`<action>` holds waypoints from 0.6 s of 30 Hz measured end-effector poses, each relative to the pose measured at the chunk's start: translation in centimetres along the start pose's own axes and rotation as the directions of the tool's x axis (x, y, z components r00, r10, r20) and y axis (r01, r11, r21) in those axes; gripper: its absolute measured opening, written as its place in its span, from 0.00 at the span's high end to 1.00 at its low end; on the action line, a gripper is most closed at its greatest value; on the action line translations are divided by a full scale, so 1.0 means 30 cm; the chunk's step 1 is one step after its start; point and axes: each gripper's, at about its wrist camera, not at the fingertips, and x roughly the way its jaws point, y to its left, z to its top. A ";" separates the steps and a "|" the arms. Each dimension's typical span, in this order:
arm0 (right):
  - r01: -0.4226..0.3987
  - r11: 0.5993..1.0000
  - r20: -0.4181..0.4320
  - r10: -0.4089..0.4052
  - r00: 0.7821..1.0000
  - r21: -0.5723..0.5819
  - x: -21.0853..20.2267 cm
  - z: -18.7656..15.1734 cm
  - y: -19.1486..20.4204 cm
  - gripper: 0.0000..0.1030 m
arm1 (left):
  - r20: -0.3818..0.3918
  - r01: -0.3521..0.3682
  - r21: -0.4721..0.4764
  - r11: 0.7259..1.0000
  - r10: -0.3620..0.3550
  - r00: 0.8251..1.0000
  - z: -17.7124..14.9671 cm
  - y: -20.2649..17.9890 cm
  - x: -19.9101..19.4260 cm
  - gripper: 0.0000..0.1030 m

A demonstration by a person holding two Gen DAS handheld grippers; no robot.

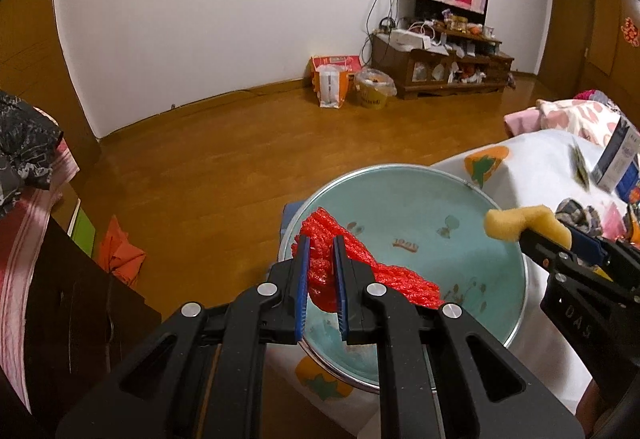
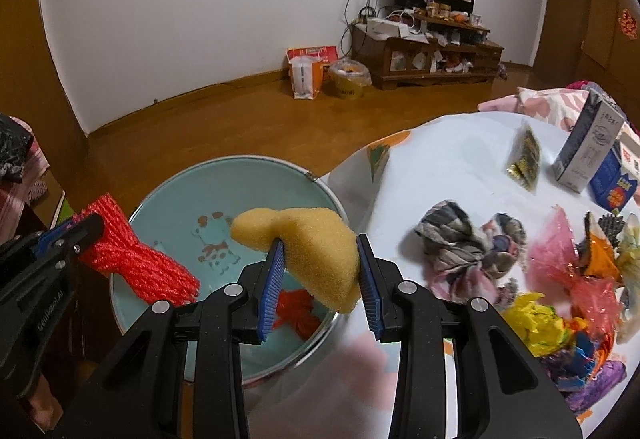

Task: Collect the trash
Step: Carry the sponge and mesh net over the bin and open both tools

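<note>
My left gripper (image 1: 321,251) is shut on a red foam net (image 1: 320,271) and holds it over the left part of a pale blue metal basin (image 1: 420,191). The net's tail hangs to the right (image 1: 404,285). My right gripper (image 2: 320,253) is shut on a yellow sponge (image 2: 308,239) above the basin's right rim (image 2: 240,163). The sponge also shows in the left wrist view (image 1: 524,225). The left gripper with the red net (image 2: 132,259) shows at the left of the right wrist view. A red scrap (image 2: 296,309) lies inside the basin.
The basin stands beside a table under a white printed cloth (image 2: 440,167). On the cloth lie a crumpled grey rag (image 2: 456,239), pink, yellow and purple wrappers (image 2: 568,303), a dark packet (image 2: 526,155) and cartons (image 2: 588,147). A dark cabinet (image 1: 80,299) stands at the left.
</note>
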 end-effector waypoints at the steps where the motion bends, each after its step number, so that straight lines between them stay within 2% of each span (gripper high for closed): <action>1: 0.000 1.000 -0.004 0.000 1.000 -0.002 0.009 -0.001 0.004 0.65 | -0.007 -0.001 0.001 1.000 0.001 1.000 -0.003 0.000 0.011 0.89; 14: -0.027 0.999 -0.055 0.026 0.998 -0.017 0.082 0.003 0.025 0.55 | -0.050 -0.014 0.012 1.000 0.015 0.999 -0.023 -0.006 0.068 0.84; 18: -0.022 1.000 -0.045 0.022 0.999 -0.012 0.065 0.003 0.019 0.45 | -0.047 -0.020 0.016 1.000 0.021 0.999 -0.024 -0.004 0.058 0.80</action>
